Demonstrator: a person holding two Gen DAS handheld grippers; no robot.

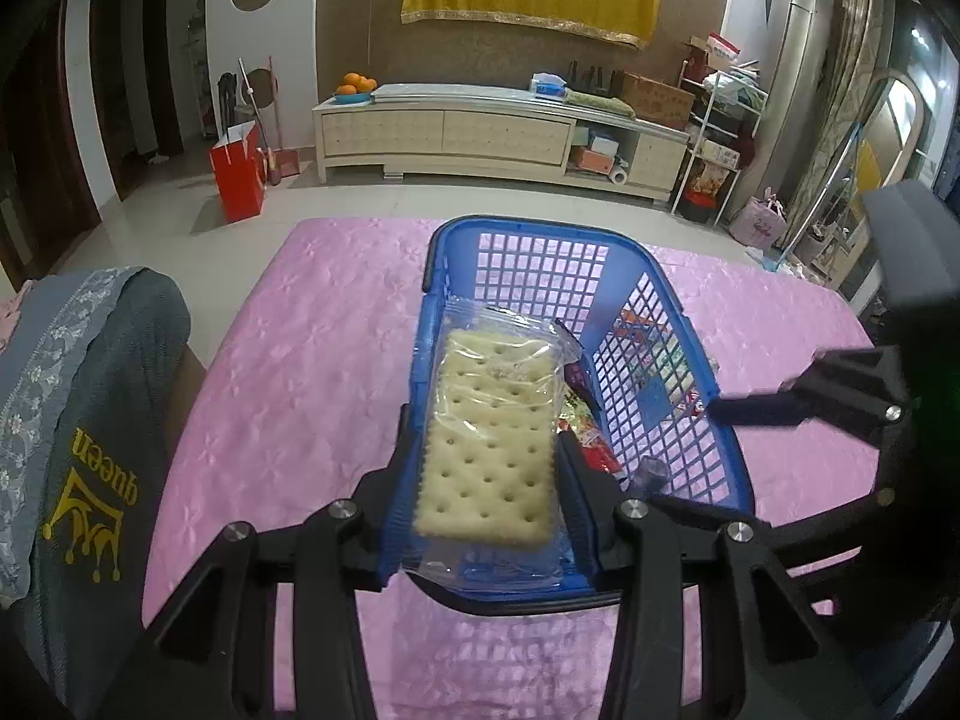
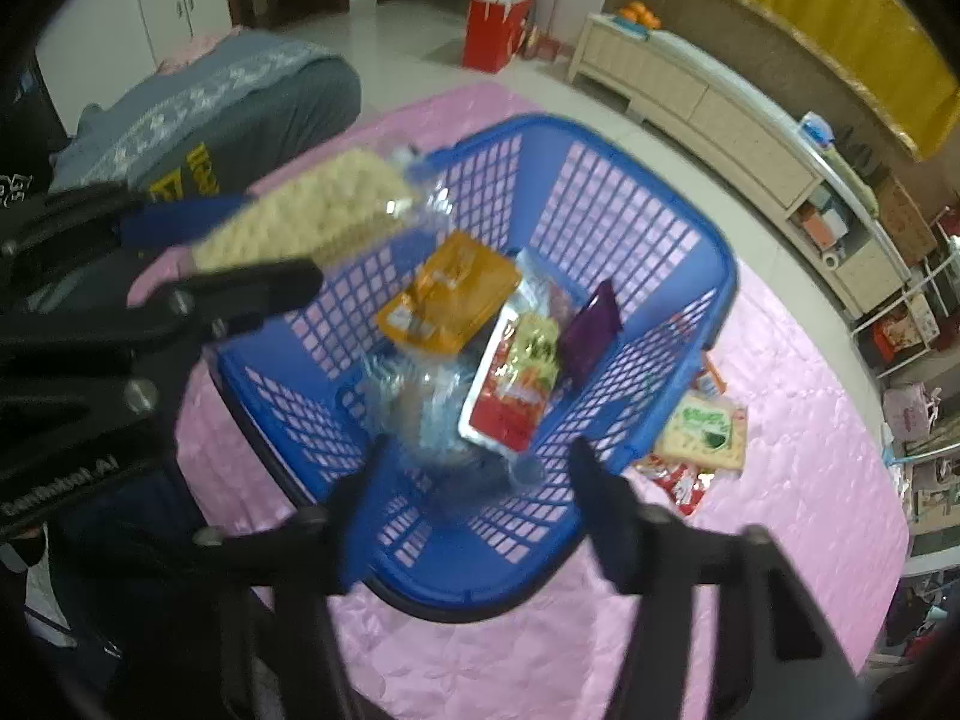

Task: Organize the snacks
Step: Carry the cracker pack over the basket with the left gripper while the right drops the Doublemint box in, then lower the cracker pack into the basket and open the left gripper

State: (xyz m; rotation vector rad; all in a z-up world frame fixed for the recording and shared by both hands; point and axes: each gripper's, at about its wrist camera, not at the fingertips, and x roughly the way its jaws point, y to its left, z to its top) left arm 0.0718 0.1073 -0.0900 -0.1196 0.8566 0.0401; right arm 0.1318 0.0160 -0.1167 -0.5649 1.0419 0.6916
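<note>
Jaws of the left gripper (image 1: pixel 489 468) clamp a cracker packet (image 1: pixel 489 438); the right gripper (image 2: pixel 480 480) stands wide with nothing pressed between its pads

Over the blue basket (image 1: pixel 726 468) on the pink cloth (image 1: pixel 288 360) the crackers hang just above the near rim, flat between the left fingers; below the spread right jaws a clear wrapped item (image 2: pixel 438 414) lies on the basket floor, beside an orange pouch (image 2: pixel 450 294), a red-and-green packet (image 2: pixel 516 384) and a purple one (image 2: pixel 594 330); to do this well, I reckon the left should lower the crackers past the rim and let go low, clear of the other hand; two packets (image 2: pixel 702 438) wait outside on the cloth
</note>
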